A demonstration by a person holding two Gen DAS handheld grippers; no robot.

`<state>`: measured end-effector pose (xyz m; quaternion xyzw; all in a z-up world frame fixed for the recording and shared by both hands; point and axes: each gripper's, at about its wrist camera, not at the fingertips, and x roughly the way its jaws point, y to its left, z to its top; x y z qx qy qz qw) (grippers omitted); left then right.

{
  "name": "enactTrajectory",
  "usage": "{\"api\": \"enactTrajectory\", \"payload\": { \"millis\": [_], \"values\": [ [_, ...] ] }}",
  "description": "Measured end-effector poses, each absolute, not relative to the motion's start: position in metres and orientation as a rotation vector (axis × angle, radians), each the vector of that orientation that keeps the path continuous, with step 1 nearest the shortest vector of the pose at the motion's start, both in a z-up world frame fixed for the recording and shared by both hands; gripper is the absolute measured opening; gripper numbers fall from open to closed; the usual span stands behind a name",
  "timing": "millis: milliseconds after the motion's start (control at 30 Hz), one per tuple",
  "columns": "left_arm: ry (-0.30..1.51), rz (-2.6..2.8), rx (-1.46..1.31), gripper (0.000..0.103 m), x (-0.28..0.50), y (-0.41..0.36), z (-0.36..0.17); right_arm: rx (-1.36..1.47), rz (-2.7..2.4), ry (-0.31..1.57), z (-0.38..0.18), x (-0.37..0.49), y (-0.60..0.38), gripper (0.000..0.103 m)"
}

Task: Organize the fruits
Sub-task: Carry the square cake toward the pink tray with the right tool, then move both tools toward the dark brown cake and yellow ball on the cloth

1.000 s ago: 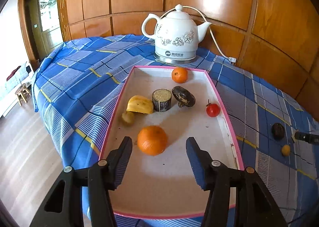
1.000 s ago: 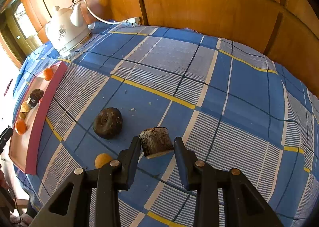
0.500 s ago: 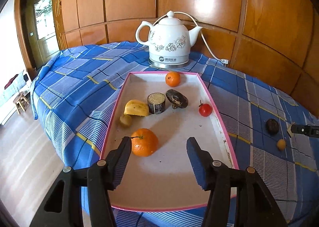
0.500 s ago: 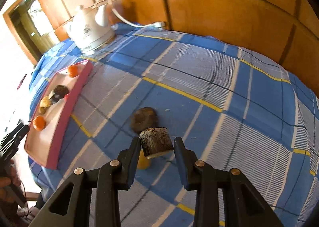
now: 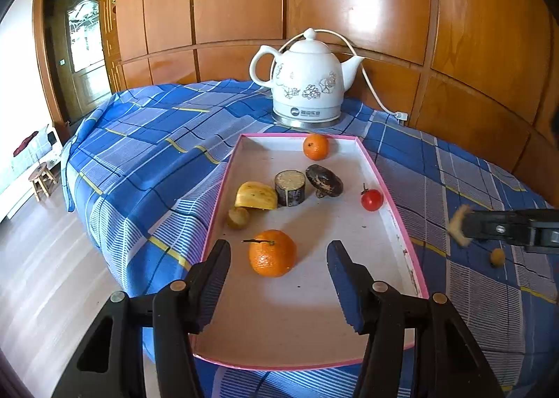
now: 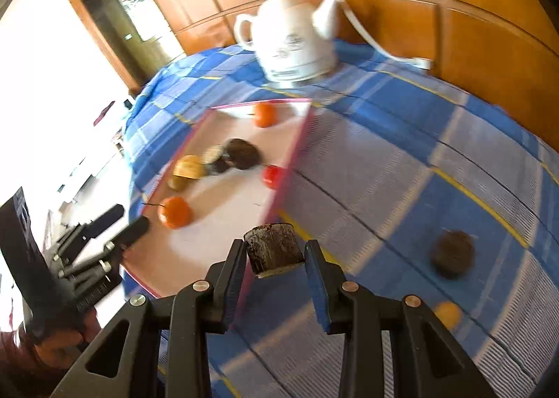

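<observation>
A pink-rimmed tray (image 5: 314, 321) on the blue checked cloth holds a large orange (image 5: 272, 253), a small orange (image 5: 316, 146), a tomato (image 5: 372, 199), a yellow piece (image 5: 256, 195), a dark cut cylinder (image 5: 290, 186), a dark brown fruit (image 5: 324, 181) and a small greenish fruit (image 5: 238, 217). My left gripper (image 5: 279, 246) is open, its fingers either side of the large orange without touching it. My right gripper (image 6: 276, 251) is shut on a second dark cut cylinder (image 6: 274, 248), held above the cloth by the tray's (image 6: 227, 223) right rim.
A white kettle (image 5: 307, 87) with a cord stands behind the tray, against wood panelling. On the cloth to the right lie a dark round fruit (image 6: 452, 255) and a small yellow fruit (image 6: 447, 314). A hand (image 6: 52, 345) holds the left gripper (image 6: 134, 216).
My right gripper has carried the cut cylinder leftwards, away from the two loose fruits and up to the tray's right rim. The left gripper has stayed by the large orange.
</observation>
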<state>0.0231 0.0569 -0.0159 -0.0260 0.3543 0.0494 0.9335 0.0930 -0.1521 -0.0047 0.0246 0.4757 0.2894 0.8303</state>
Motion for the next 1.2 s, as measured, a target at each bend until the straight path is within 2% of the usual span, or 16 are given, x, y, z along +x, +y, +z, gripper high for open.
{"api": "enactTrajectory", "payload": {
  "millis": [333,467,1200],
  "values": [
    [0.739,0.129,-0.087,0.058,0.02,0.075,-0.025,0.163,0.681,1.069,-0.016,0.129,-0.093,0.036],
    [0.75,0.141,-0.095,0.058,0.02,0.082,-0.029,0.179,0.672,1.071,-0.018,0.133,-0.091,0.04],
    [0.744,0.072,-0.038,0.058,0.017,0.052,-0.021,0.062,0.485,1.044,-0.016,0.089,-0.203,0.04]
  ]
}}
